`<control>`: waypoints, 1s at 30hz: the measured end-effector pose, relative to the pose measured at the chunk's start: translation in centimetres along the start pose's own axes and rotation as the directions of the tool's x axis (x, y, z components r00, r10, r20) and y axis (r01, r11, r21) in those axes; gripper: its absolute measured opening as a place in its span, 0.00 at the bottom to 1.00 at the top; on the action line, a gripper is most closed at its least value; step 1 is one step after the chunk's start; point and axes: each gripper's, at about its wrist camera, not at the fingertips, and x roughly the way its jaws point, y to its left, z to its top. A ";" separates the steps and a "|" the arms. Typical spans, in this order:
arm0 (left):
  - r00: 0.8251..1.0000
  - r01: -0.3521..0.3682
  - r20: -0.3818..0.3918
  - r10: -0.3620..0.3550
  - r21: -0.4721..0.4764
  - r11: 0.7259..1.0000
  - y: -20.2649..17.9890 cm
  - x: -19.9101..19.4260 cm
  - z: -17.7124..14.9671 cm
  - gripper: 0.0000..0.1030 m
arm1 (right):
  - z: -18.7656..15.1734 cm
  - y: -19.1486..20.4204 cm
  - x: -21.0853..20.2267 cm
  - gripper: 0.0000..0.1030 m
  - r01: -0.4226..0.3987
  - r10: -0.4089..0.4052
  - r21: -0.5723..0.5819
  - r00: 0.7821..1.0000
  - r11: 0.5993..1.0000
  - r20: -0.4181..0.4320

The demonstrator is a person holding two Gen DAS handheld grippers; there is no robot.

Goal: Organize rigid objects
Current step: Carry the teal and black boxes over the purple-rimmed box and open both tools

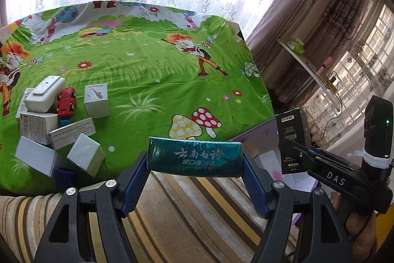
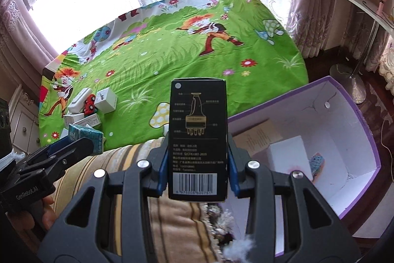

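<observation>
My left gripper is shut on a teal toothpaste box, held crosswise over the striped sofa edge; the same box shows at the left of the right wrist view. My right gripper is shut on an upright black box with a barcode, also visible as the black box in the left wrist view. A purple-rimmed open box lies to the right, with a white box and a small blue item inside. On the green cartoon sheet sit several white boxes and a red toy car.
The striped sofa cushion lies below both grippers. A white shelf with a green pack stands right of the bed by the curtains. A metal stand base rests on the dark floor beyond the purple box. A hand holds the right gripper.
</observation>
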 end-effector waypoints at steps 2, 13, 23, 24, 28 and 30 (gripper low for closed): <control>1.000 0.018 -0.014 -0.017 0.028 0.999 -1.3 0.4 -0.2 0.71 | -0.2 -1.7 -0.5 0.42 0.027 -0.027 0.021 1.000 0.999 0.002; 0.992 0.103 -0.084 -0.090 0.165 0.981 -7.6 2.3 -0.9 0.71 | -0.9 -9.2 -3.0 0.42 0.172 -0.174 0.113 0.985 0.979 0.011; 0.973 0.212 -0.152 -0.176 0.271 0.939 -12.5 3.7 -1.8 0.72 | -0.8 -12.1 -4.9 0.42 0.241 -0.251 0.158 0.967 0.957 0.040; 0.969 0.227 -0.162 -0.188 0.274 0.934 -12.8 3.8 -1.9 0.72 | -0.7 -12.3 -5.0 0.42 0.242 -0.252 0.164 0.967 0.956 0.041; 0.967 0.236 -0.156 -0.200 0.265 0.935 -12.6 3.6 -1.8 0.76 | -0.5 -12.5 -5.6 0.73 0.255 -0.270 0.173 0.961 0.951 0.066; 0.968 0.240 -0.140 -0.210 0.251 0.938 -12.3 3.2 -1.6 0.79 | -0.4 -12.1 -6.0 0.77 0.272 -0.290 0.168 0.953 0.947 0.090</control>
